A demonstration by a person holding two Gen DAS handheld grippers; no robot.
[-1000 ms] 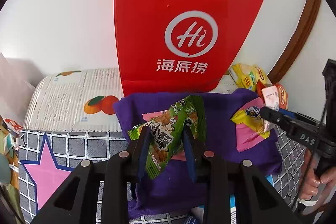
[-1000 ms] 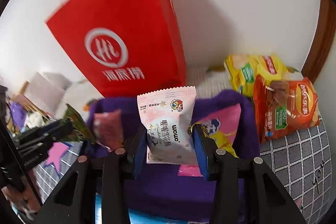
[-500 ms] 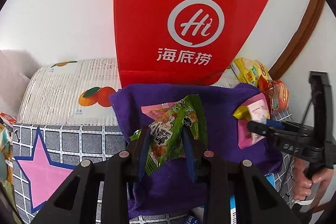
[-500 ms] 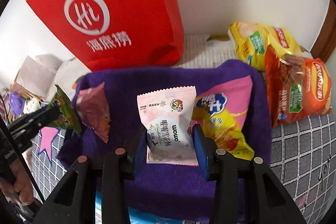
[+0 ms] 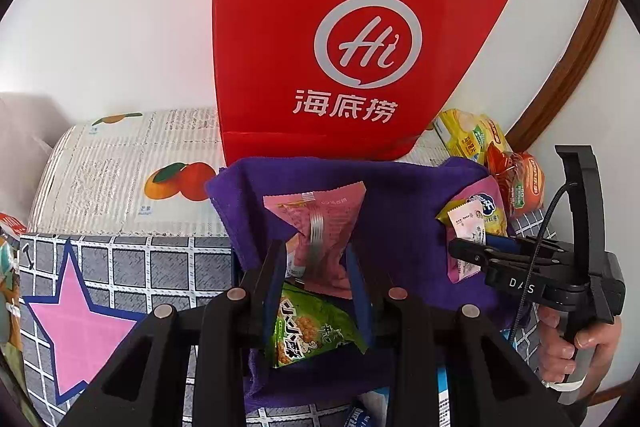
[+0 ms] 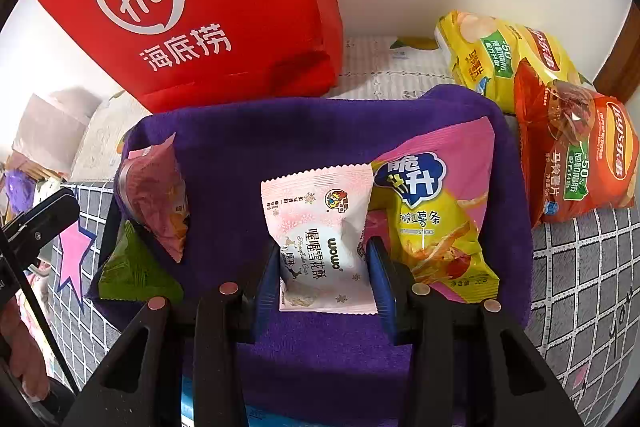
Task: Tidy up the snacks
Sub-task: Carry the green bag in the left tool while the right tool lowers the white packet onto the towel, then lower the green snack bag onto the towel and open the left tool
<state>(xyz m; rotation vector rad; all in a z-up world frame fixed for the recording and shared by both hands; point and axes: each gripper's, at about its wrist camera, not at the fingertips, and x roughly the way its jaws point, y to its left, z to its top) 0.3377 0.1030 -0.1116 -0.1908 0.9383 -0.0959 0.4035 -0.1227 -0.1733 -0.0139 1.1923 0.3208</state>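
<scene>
A purple cloth (image 6: 260, 147) holds the snacks. My right gripper (image 6: 323, 251) is shut on a white-and-pink packet (image 6: 320, 239), low over the cloth's middle; the left wrist view shows this gripper (image 5: 460, 251) from the side. A pink-and-yellow sticks packet (image 6: 436, 211) lies just right of it. My left gripper (image 5: 315, 251) hovers over the cloth's left part with its jaws close together. A green packet (image 5: 312, 323) lies below them at the cloth's front left corner (image 6: 132, 267), with no pad pressing on it. A pink packet (image 5: 320, 219) stands just beyond.
A red paper bag (image 5: 340, 27) stands against the wall behind the cloth. A yellow chips bag (image 6: 500, 59) and an orange one (image 6: 584, 163) lie at the right. A grey chequered cover with a pink star (image 5: 80, 327) spreads to the left. A hand (image 5: 560, 339) grips the right tool.
The green packet has dropped from between my left jaws to the cloth, uncovering the pink packet. My right gripper has sunk toward the cloth with the white-and-pink packet.
</scene>
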